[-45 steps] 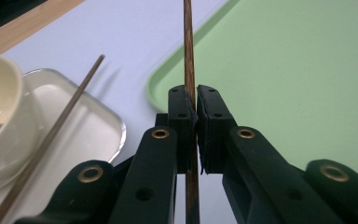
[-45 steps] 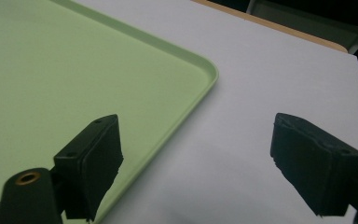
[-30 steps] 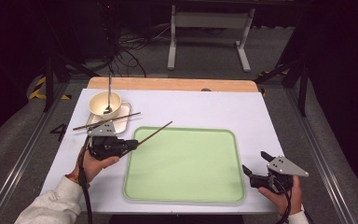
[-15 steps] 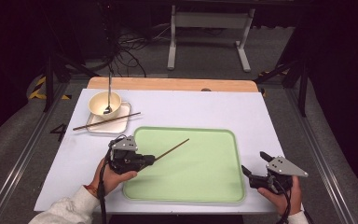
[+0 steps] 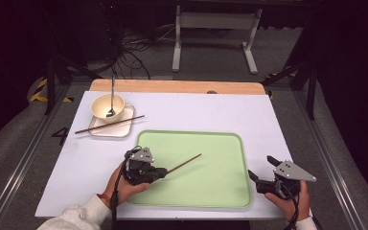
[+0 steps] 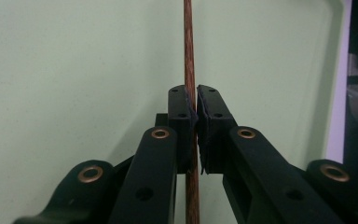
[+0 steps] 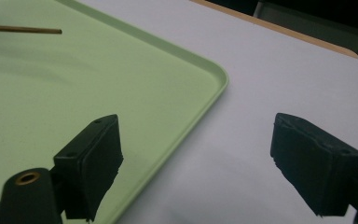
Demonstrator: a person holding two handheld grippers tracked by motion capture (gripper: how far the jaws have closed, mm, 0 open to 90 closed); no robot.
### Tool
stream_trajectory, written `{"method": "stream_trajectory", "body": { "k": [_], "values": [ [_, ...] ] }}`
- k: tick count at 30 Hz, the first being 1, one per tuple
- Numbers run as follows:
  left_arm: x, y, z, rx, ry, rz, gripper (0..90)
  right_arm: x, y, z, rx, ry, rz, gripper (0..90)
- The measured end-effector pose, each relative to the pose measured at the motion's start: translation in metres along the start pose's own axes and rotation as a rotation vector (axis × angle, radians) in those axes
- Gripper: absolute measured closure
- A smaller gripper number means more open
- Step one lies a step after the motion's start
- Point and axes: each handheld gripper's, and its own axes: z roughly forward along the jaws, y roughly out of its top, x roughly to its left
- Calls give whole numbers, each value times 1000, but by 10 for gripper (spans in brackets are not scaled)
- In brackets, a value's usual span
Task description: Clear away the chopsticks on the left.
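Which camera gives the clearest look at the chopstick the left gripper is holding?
The left gripper view: the chopstick runs close-up between the shut pads of the left gripper, over the green tray. The high view shows its whole length, small. The right gripper view catches just its tip.

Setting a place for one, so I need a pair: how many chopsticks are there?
2: one chopstick clamped in the left gripper over the green tray, another across the small tray.
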Motion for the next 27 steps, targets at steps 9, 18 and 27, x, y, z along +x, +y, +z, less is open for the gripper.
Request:
{"method": "stream_trajectory", "body": {
  "k": [9,18,27],
  "values": [
    [2,-3,7,35,29,21,851,-1,-1,-1,-2,-1,8,168],
    [3,-3,11,67,58,35,833,-1,-1,-1,-1,-2,7,164],
    [4,6,8,40,70,113,866,-1,-2,-3,-1,-9,9,162]
  ]
}}
